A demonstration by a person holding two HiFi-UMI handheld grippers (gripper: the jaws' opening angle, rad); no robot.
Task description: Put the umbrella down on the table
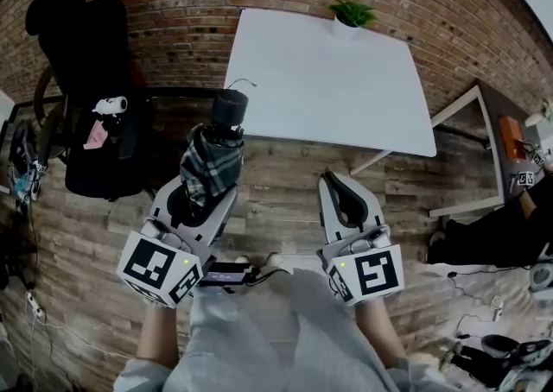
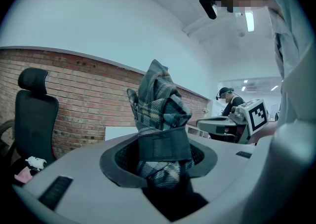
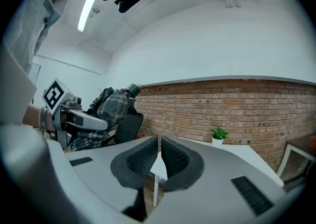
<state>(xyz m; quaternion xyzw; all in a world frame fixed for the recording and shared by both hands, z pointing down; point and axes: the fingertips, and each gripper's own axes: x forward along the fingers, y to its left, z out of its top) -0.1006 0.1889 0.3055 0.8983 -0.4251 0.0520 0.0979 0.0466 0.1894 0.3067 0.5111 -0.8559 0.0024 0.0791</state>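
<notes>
The left gripper (image 1: 212,190) is clamped on the folded plaid umbrella (image 1: 212,161). In the left gripper view its 2 jaws (image 2: 158,158) press on the bundled cloth from either side, right at the closing strap (image 2: 163,144), with checked fabric bunching above and below the pads. The grip sits near the middle of the umbrella, not at an end.

From there the umbrella's long axis runs forward and away from the person. In the head view its black handle (image 1: 230,108) is the far end. The right gripper view shows that end (image 3: 132,90) tipped upward, so the umbrella (image 3: 106,107) is slanted rather than level. It is carried in the air over the wooden floor (image 1: 285,200), touching nothing but the jaws.

The white table (image 1: 328,79) lies ahead and a little to the right of the left gripper. In the head view the handle overlaps the table's near left corner, though whether it is truly above the top cannot be told. The bare top is large, with only 1 potted plant (image 1: 352,15) at its far edge. My judgement is that the move calls for carrying the umbrella forward and rightward, then levelling the raised end before lowering.

The right gripper (image 1: 347,194) hovers alongside with its pads (image 3: 159,156) pressed together on nothing. It is as near the table but has no share in the hold. A black chair (image 1: 86,88) stands well off to the left.
</notes>
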